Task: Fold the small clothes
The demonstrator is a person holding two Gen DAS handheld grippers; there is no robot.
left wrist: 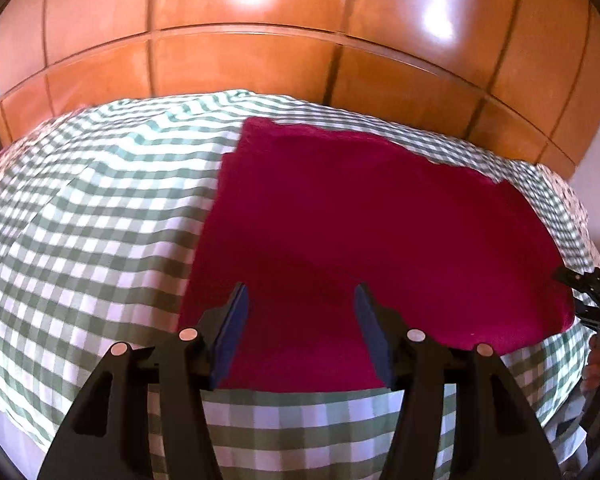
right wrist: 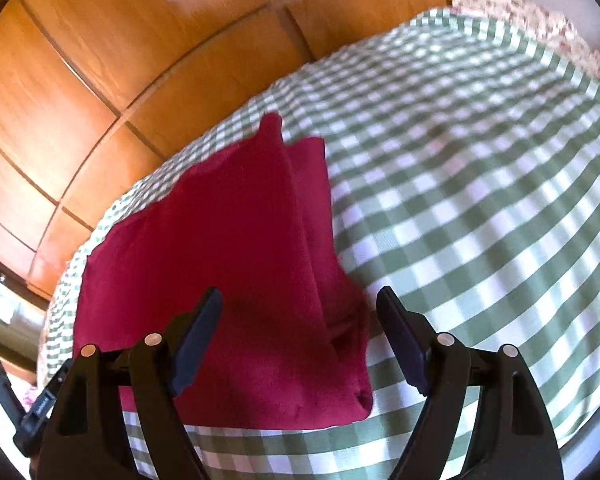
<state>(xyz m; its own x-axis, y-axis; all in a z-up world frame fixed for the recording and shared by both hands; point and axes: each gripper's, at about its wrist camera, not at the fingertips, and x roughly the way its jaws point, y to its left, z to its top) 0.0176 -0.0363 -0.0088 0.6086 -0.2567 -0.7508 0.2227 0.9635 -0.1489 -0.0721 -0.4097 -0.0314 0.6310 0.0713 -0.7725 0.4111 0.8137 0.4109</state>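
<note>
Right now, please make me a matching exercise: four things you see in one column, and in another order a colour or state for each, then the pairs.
Things:
1. red cloth
2. bed cover
3. wooden panels
4. left tongs

Colour or state:
A. green and white checks
B. open, nothing held
C. glossy orange-brown
D. dark red, lying partly folded

Pairs: 1-D, 2-A, 3-C, 4-B

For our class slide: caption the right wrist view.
Open right gripper poised above a folded red cloth on a green checked bedcover.
</note>
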